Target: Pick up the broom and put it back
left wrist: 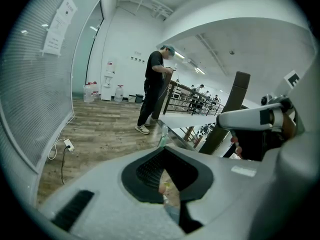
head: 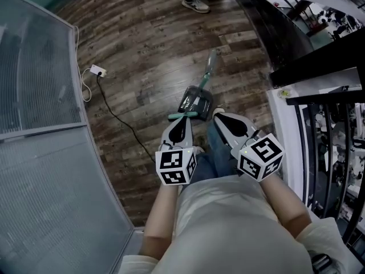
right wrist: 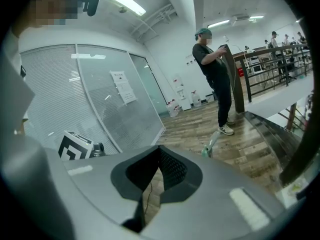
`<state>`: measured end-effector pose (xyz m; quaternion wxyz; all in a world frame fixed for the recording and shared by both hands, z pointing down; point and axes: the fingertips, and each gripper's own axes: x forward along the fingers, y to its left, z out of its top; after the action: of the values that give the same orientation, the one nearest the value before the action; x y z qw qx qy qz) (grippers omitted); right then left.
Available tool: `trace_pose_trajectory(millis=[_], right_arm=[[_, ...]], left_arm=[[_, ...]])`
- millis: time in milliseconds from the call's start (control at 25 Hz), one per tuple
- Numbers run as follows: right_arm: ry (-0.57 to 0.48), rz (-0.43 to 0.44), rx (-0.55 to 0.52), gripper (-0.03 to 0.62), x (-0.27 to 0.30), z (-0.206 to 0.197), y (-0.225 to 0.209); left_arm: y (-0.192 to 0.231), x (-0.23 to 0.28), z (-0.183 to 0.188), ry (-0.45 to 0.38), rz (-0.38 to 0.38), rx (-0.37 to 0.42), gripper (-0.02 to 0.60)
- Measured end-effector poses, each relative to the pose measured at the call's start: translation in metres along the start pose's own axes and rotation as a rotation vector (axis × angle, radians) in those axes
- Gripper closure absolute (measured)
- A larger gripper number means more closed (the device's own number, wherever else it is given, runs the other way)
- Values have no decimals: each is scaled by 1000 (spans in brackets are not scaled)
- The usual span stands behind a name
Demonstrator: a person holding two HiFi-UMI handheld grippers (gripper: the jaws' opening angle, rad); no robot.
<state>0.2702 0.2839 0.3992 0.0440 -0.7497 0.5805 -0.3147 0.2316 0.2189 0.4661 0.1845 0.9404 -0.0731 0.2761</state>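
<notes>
Dark wooden floor (head: 142, 44) carries the broom (head: 195, 100), lying flat just ahead of us, head nearest, long handle pointing away. We hold left gripper (head: 183, 119) and right gripper (head: 219, 116) fully closed, empty.

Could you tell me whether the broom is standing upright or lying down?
Lying down: the broom lies flat on the wooden floor, with its handle stretched along the boards.

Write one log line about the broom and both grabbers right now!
broom: lying on floor, not picked up yet | left gripper: shut, empty | right gripper: shut, empty
</notes>
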Motion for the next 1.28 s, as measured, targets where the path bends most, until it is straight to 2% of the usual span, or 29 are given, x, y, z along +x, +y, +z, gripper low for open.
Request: trace_pose_trajectory(millis=[240,640,1000,1280], right_arm=[[46,22,-5,586,14,-4,-29],[96,61,11,586,32,-7,-63],[137,74,40,586,45,-16,-88],[163,77,57,586,57,-25,-105]], left_arm=[[2,39,-8,44,4,22,580],[9,89,-15,67,25,46,578],[18,133,-27,103,31,68,471],[21,166,-45,146,15,138,395]])
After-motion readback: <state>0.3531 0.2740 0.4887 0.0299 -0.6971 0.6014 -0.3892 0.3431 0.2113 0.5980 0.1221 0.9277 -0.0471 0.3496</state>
